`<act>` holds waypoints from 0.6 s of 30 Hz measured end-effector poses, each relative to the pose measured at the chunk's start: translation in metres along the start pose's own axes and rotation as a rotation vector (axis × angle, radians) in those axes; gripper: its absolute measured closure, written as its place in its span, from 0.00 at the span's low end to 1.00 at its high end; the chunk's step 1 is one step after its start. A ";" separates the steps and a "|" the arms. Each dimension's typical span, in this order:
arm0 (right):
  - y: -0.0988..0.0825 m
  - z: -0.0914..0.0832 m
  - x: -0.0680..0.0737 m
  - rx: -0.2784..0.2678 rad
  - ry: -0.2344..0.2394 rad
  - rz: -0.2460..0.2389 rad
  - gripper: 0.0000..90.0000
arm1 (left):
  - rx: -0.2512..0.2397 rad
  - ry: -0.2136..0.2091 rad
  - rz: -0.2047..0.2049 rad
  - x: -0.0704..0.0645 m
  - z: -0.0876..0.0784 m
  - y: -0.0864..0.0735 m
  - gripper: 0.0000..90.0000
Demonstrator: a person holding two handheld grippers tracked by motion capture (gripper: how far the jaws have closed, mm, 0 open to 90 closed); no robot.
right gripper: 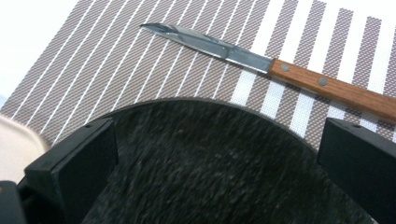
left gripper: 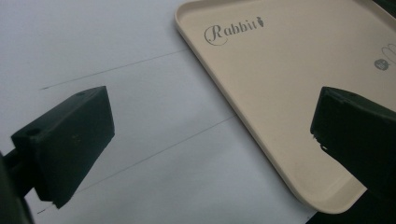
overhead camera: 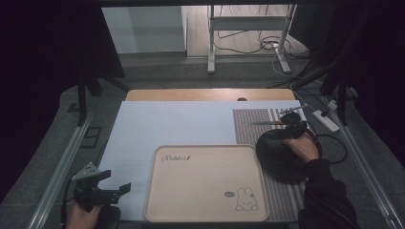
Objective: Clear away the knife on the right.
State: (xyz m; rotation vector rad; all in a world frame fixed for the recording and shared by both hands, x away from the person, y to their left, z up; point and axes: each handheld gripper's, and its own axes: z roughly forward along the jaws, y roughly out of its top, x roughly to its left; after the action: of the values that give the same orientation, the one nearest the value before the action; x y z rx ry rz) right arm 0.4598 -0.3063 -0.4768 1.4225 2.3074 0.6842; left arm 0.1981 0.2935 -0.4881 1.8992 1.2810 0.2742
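Right gripper [right gripper: 219, 154], jaws apart, poised over the round dark speckled plate [overhead camera: 279, 157] on the striped placemat [overhead camera: 248, 125], beside the wooden-handled knife [right gripper: 261, 63]. For a sound grasp, take the rim squarely. Left gripper [overhead camera: 107, 186] waits open near the beige rabbit-print tray [overhead camera: 205, 183].

one beige tray [overhead camera: 205, 183], one dark round plate [overhead camera: 279, 157], one knife [right gripper: 280, 70], one striped placemat [overhead camera: 253, 125]

Dark round plate [overhead camera: 279, 157] (speckled) flat on striped placemat [overhead camera: 248, 126].
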 end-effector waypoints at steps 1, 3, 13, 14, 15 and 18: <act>0.001 0.001 -0.001 0.003 0.001 0.006 0.00 | 0.001 0.000 0.000 0.000 0.000 0.000 0.00; 0.004 0.003 -0.004 0.008 -0.007 0.008 0.00 | 0.002 -0.001 0.000 0.000 0.000 0.000 0.00; 0.014 0.015 -0.019 0.033 -0.034 0.032 0.00 | 0.007 -0.002 0.002 0.000 0.000 0.000 0.00; 0.015 0.016 -0.020 0.035 -0.039 0.033 0.00 | 0.007 -0.002 0.002 0.000 0.000 0.000 0.00; 0.016 0.017 -0.022 0.037 -0.043 0.035 0.00 | 0.007 -0.003 0.002 0.000 0.000 0.000 0.00; 0.018 0.020 -0.025 0.045 -0.047 0.044 0.00 | 0.008 -0.004 0.002 0.000 0.000 0.000 0.00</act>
State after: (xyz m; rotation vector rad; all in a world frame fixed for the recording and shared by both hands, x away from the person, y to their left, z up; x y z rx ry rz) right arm 0.4947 -0.3177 -0.4818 1.4967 2.2756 0.6080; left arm 0.1987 0.2935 -0.4880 1.9070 1.2801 0.2665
